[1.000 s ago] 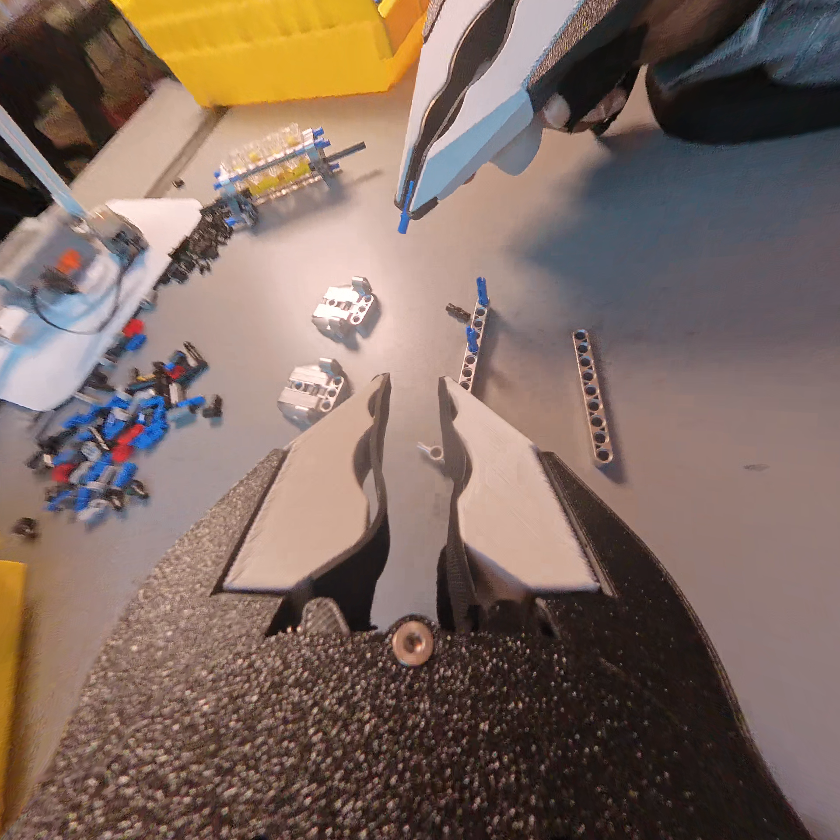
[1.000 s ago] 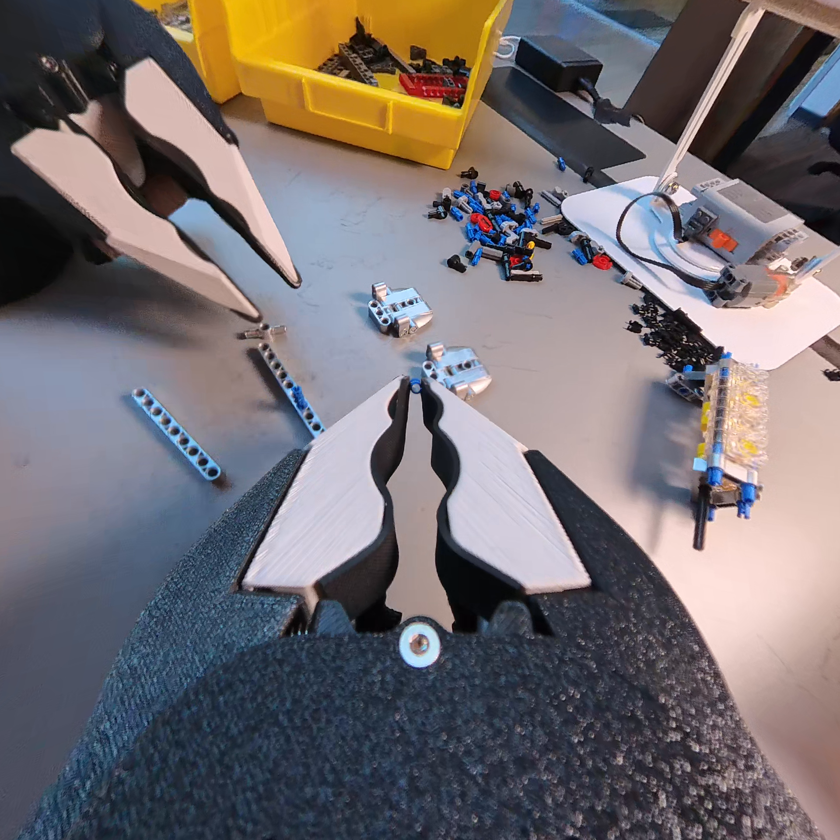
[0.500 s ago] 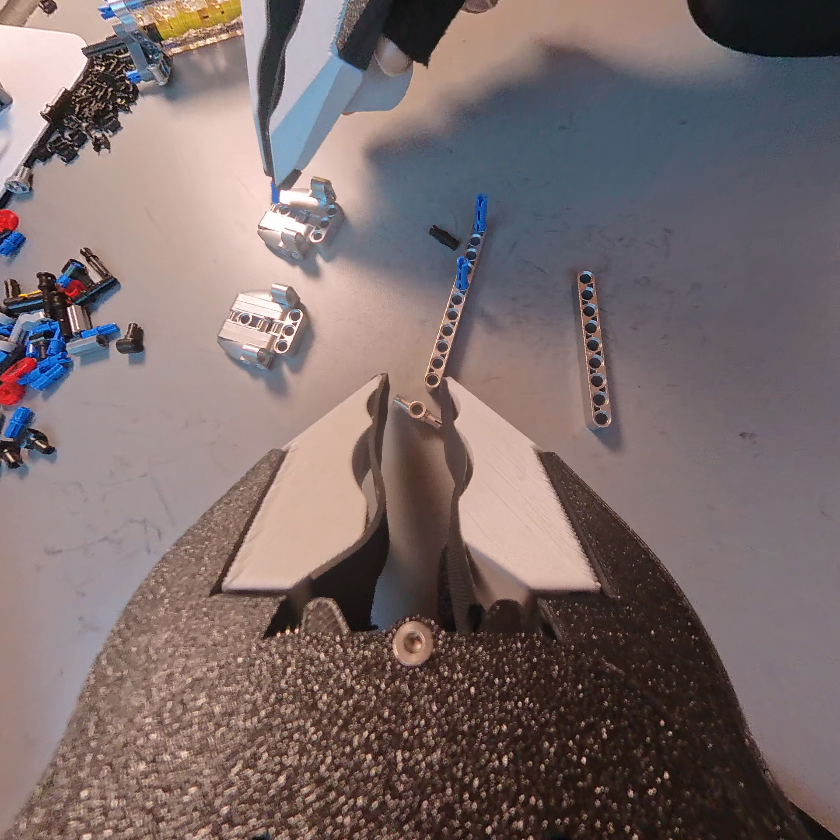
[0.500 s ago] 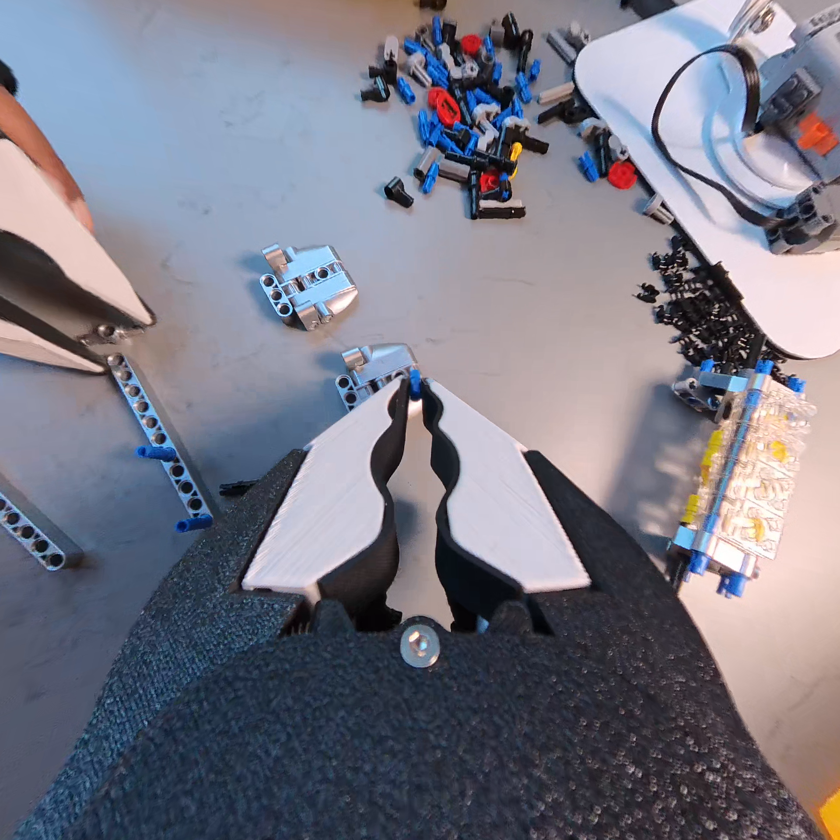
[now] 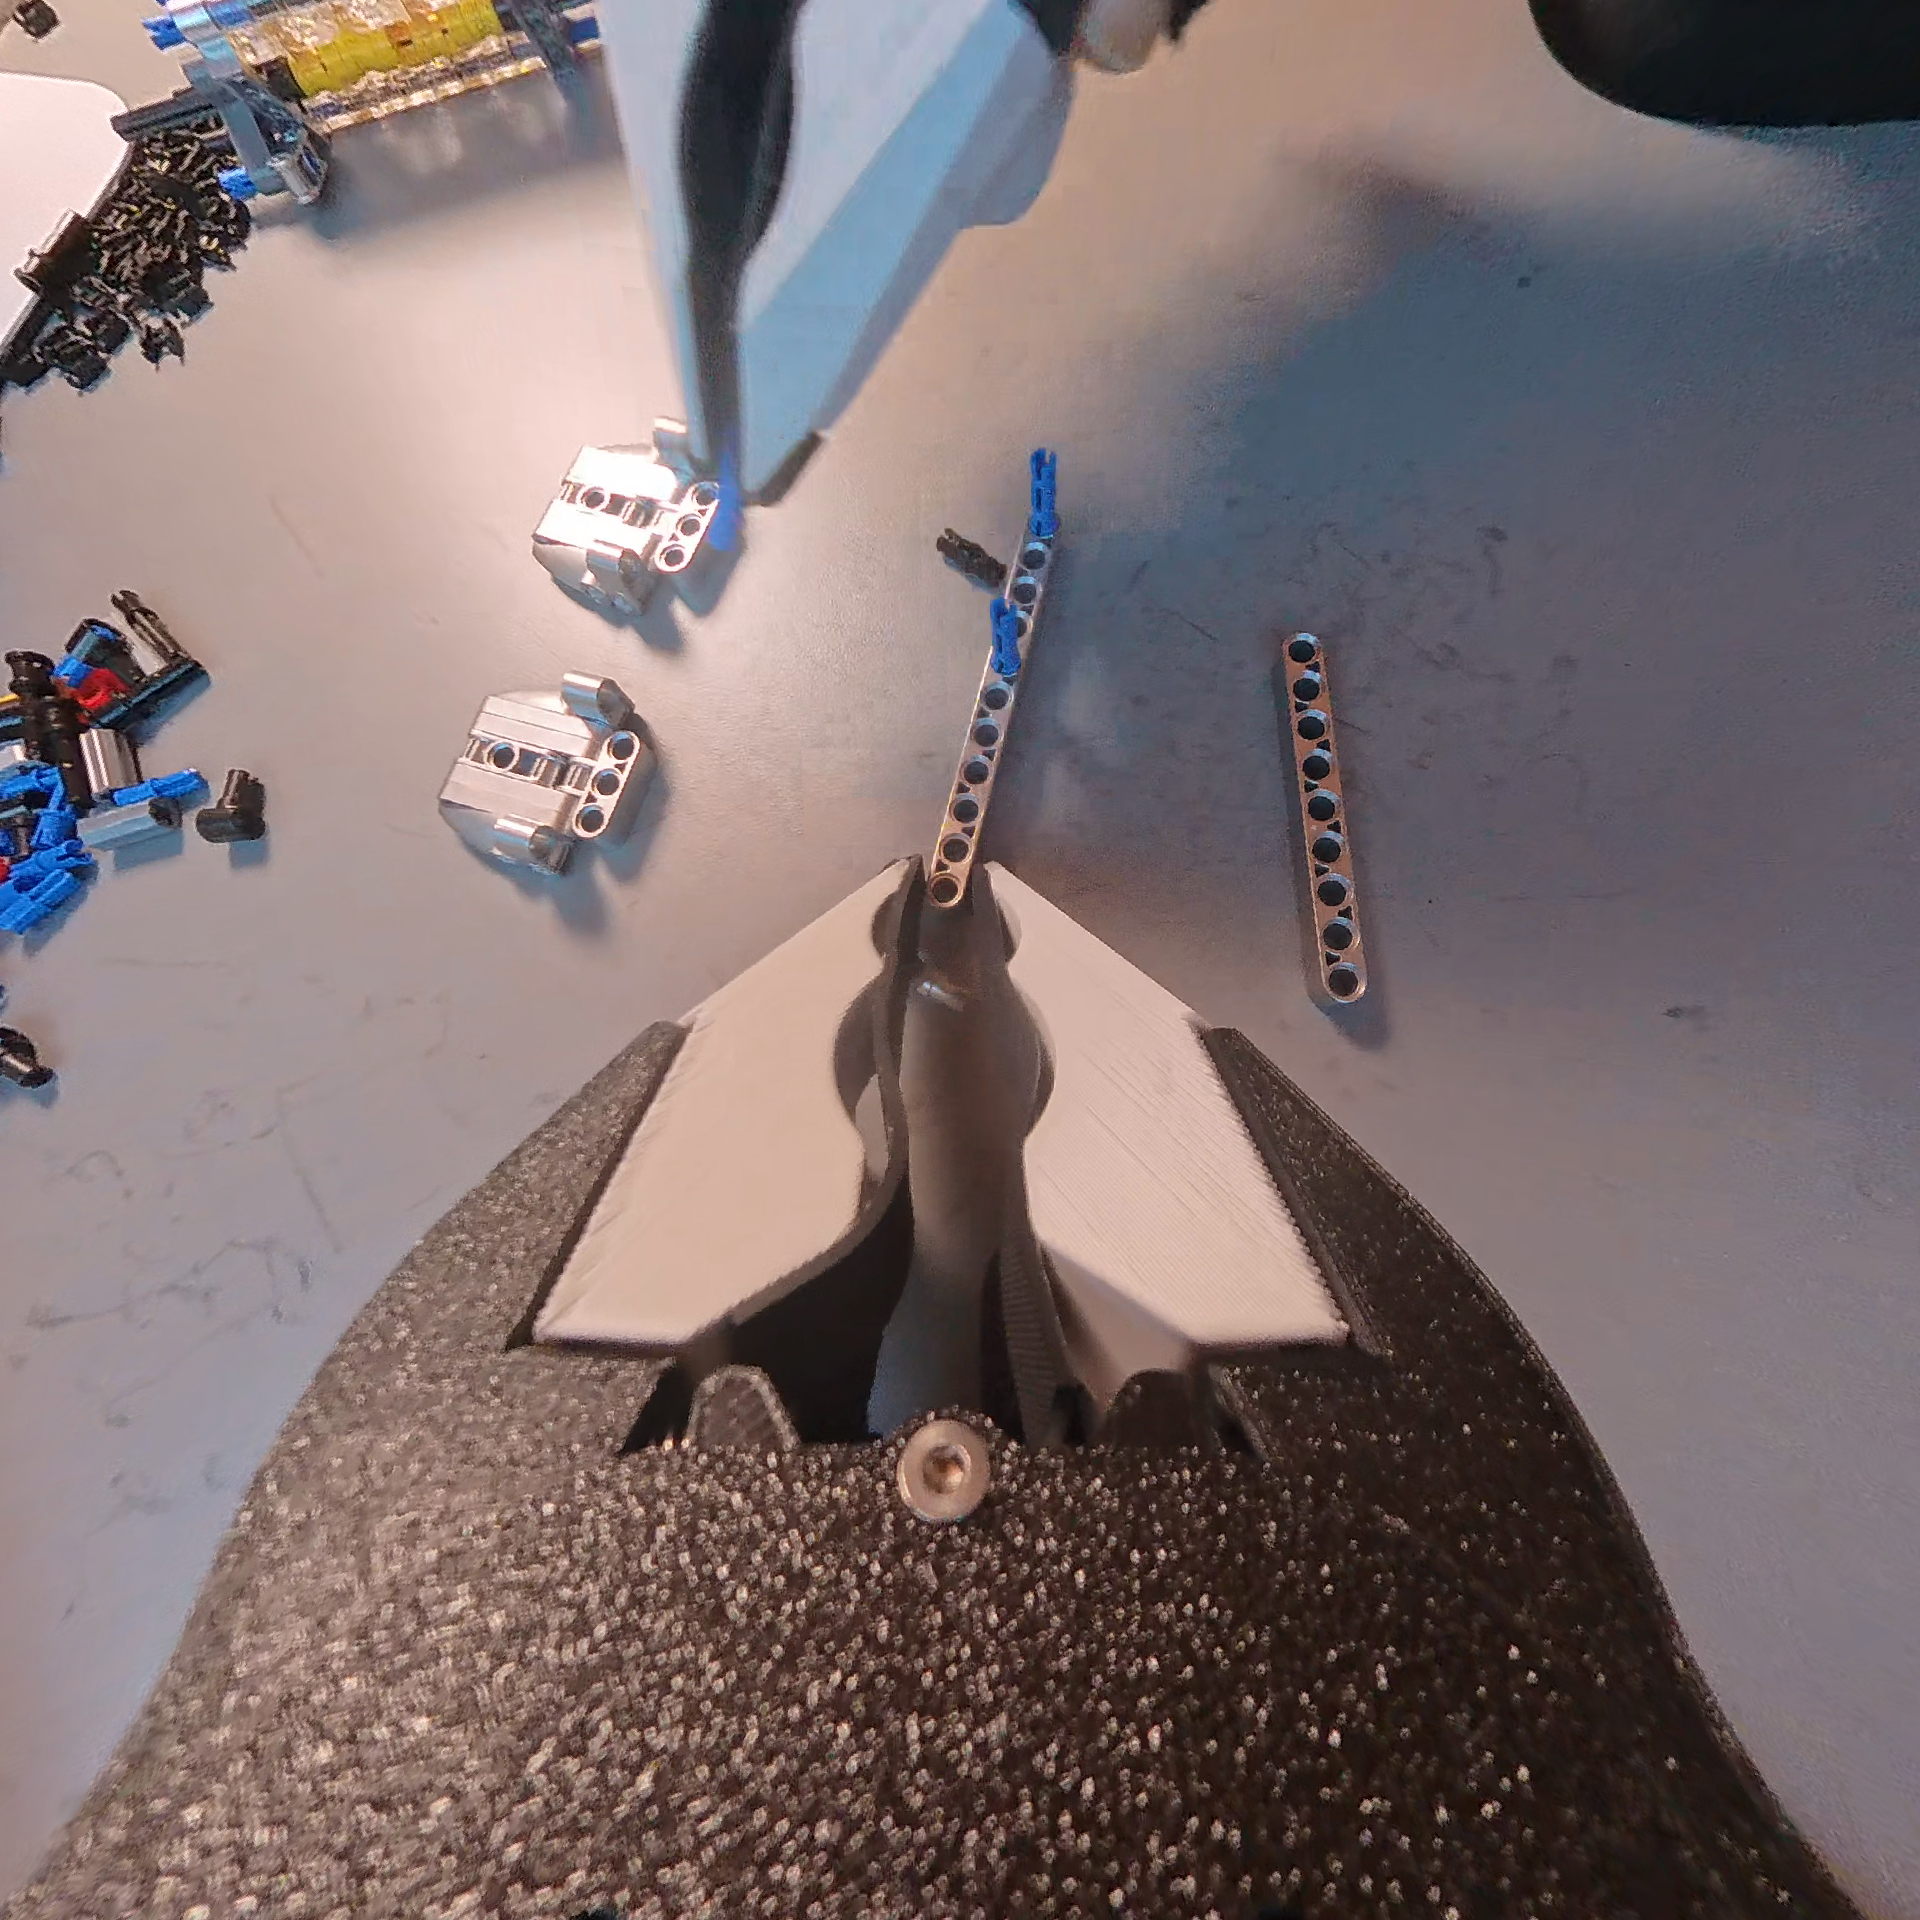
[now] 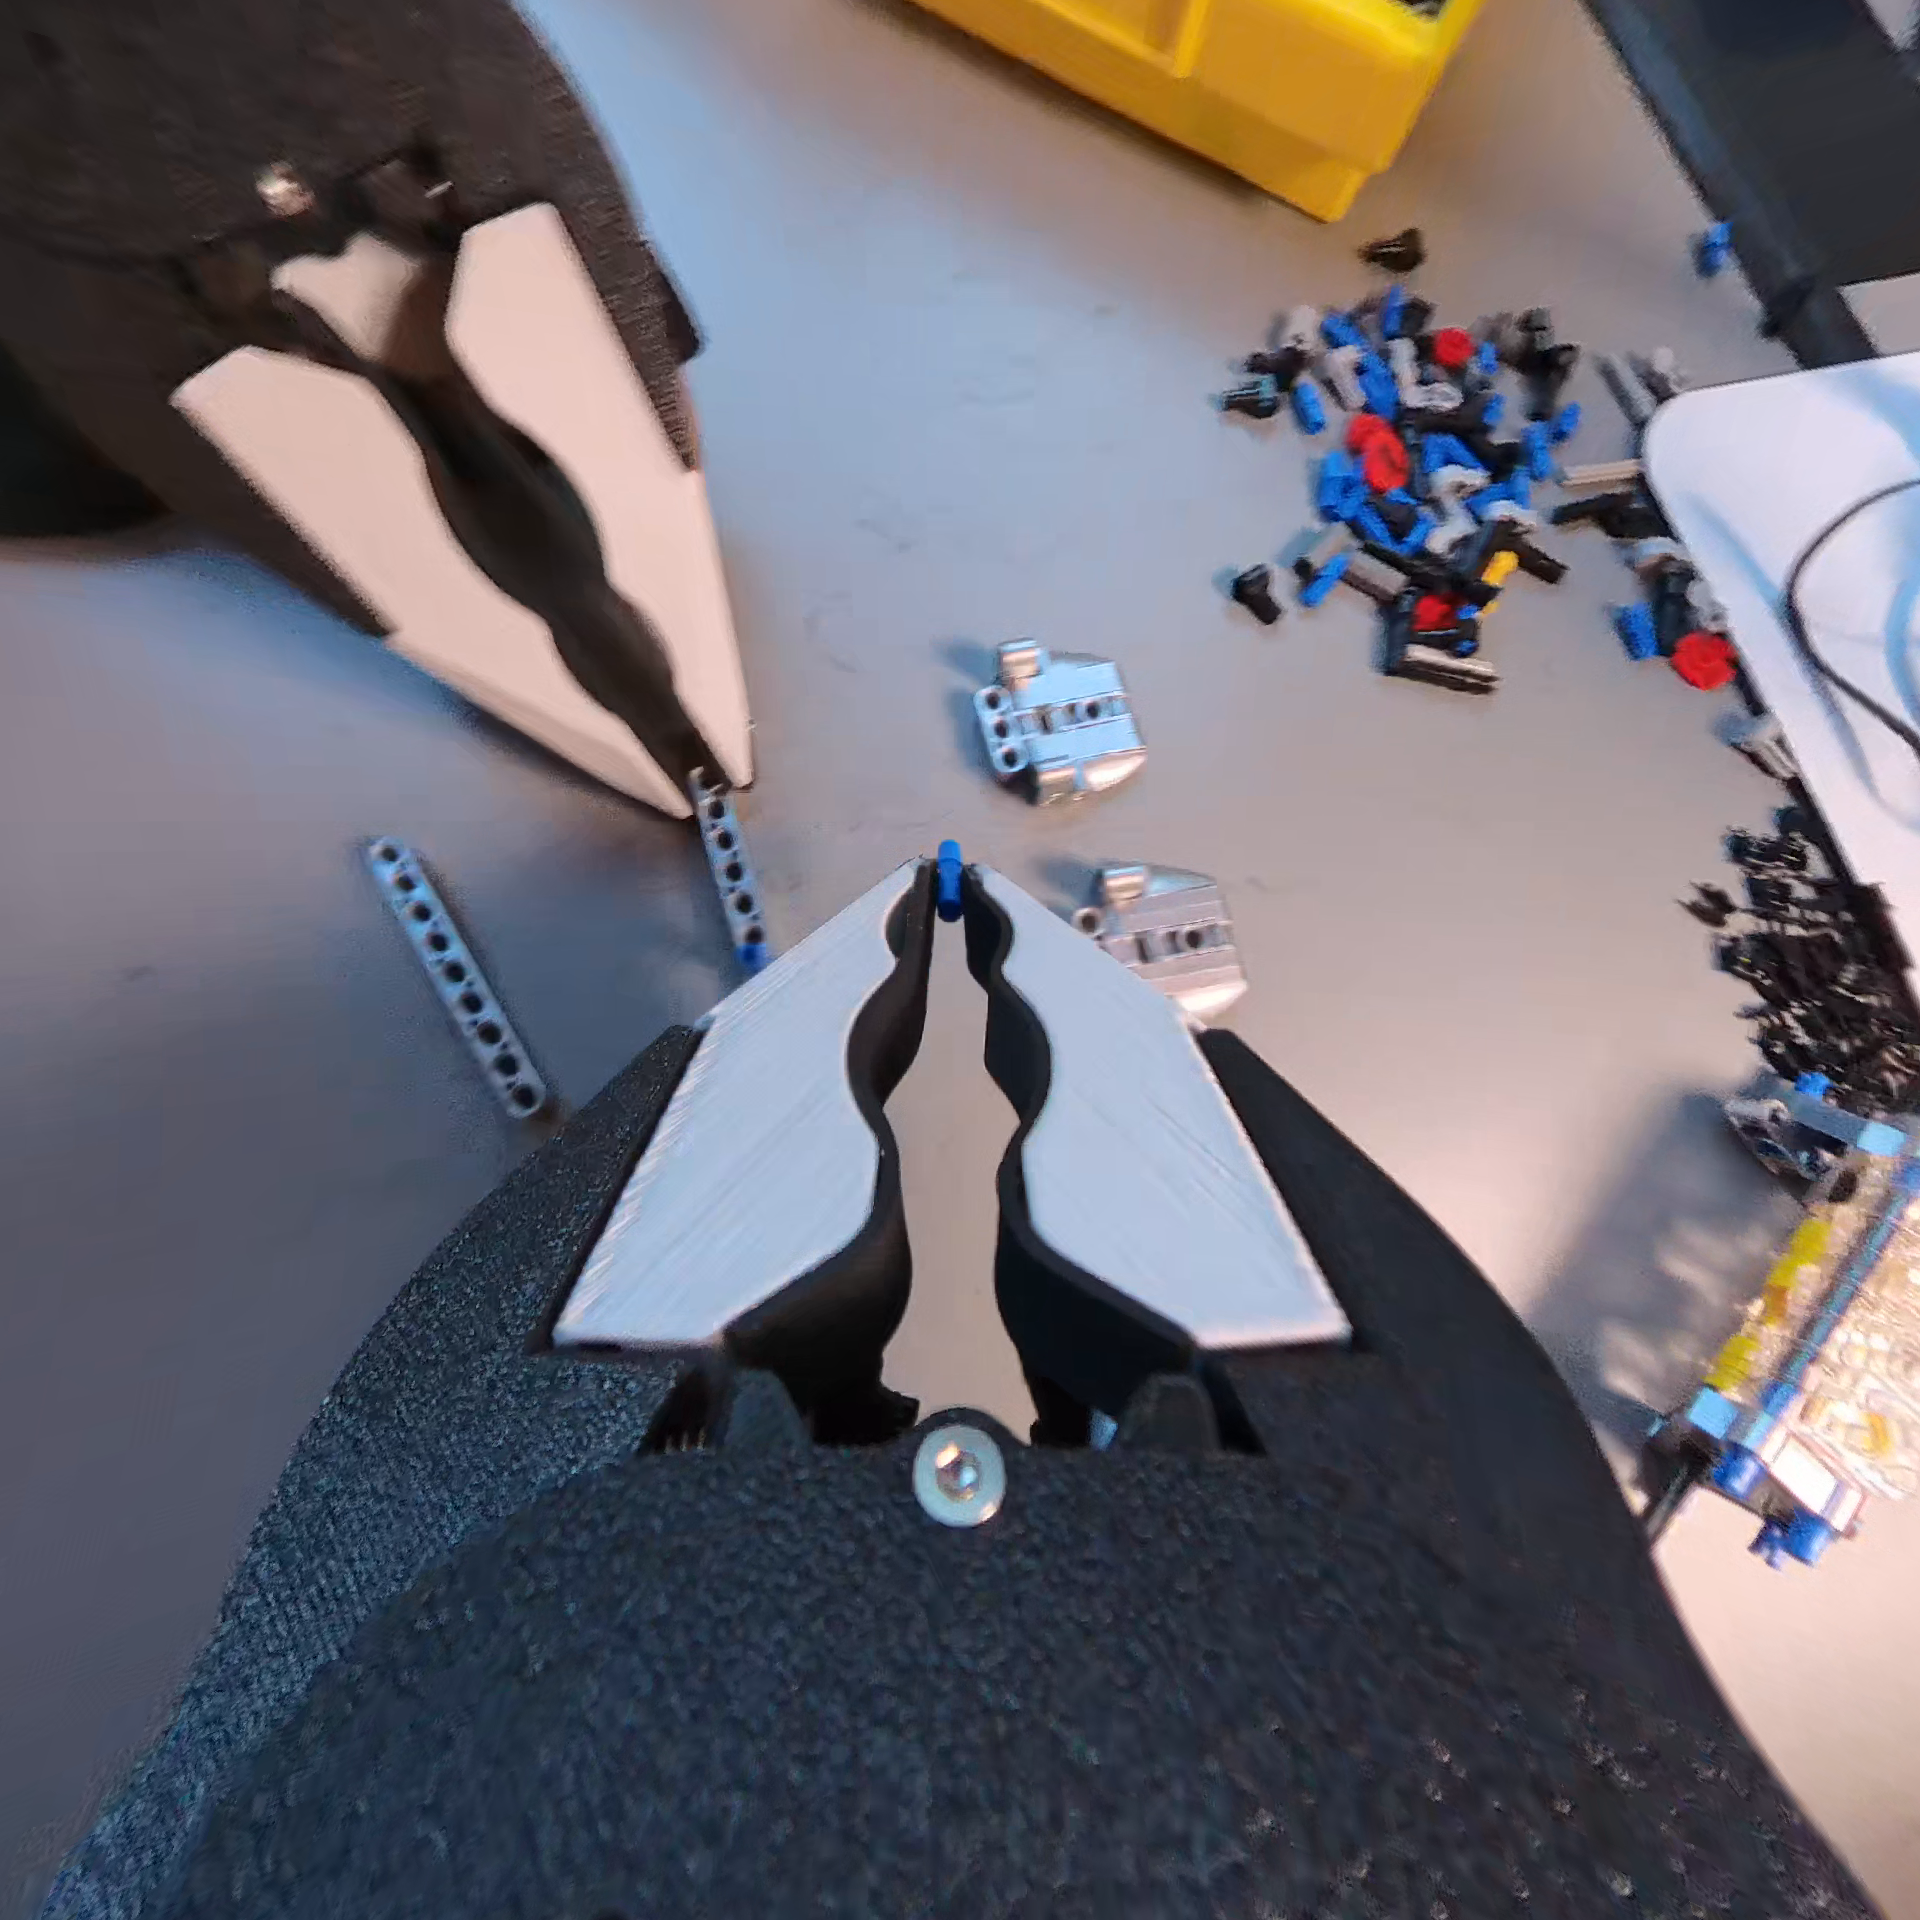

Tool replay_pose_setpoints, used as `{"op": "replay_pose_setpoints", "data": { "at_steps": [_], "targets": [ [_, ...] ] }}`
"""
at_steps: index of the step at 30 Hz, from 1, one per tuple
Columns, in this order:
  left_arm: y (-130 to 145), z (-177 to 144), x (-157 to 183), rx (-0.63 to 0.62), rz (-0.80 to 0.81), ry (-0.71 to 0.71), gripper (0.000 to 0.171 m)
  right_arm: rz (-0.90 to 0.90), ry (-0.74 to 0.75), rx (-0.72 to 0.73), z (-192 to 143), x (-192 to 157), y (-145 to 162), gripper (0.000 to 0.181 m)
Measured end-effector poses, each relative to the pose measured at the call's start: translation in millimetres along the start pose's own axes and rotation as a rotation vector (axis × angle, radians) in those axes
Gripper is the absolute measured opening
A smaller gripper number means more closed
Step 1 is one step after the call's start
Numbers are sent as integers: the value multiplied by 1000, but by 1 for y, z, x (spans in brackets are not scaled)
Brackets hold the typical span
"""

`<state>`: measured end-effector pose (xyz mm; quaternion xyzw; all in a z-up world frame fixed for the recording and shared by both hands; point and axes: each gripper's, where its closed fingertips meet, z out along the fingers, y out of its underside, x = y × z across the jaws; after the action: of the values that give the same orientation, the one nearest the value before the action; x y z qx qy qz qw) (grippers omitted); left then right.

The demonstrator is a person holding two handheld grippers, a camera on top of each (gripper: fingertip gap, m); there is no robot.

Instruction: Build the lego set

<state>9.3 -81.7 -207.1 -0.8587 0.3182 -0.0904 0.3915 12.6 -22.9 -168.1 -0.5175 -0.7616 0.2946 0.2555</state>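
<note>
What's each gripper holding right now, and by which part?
The right gripper pinches a small blue pin by its lower end. The left gripper closes on the near end of the long grey beam.

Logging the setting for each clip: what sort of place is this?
Probably a workshop or lab bench for building with toy construction parts: a grey tabletop strewn with a pile of small connectors, holed beams, and a yellow parts bin at the back.
</note>
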Motion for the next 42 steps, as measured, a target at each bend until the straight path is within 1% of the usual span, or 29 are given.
{"op": "replay_pose_setpoints", "data": {
  "at_steps": [3,6,11,16,22,27,37,42],
  "targets": [
    [-1,1,1,3,7,4,6,-80,-57,-83,-3,-22,4,3],
    [-1,1,3,5,7,10,6,-145,-122,-156,0,-35,6,2],
    [-3,2,8,17,-6,49,6,-277,-191,-312,8,-43,14,2],
    [-4,4,11,25,-16,80,6,-410,-229,-448,8,-47,22,2],
    [-5,4,12,25,-10,95,6,-498,-243,-545,9,-49,26,3],
    [-5,4,12,31,-18,104,6,-535,-241,-568,9,-49,26,3],
    [-6,4,11,41,-48,119,6,-597,-199,-498,13,-51,18,3],
    [-6,4,11,40,-50,124,6,-602,-205,-522,14,-52,21,3]
  ]
}}
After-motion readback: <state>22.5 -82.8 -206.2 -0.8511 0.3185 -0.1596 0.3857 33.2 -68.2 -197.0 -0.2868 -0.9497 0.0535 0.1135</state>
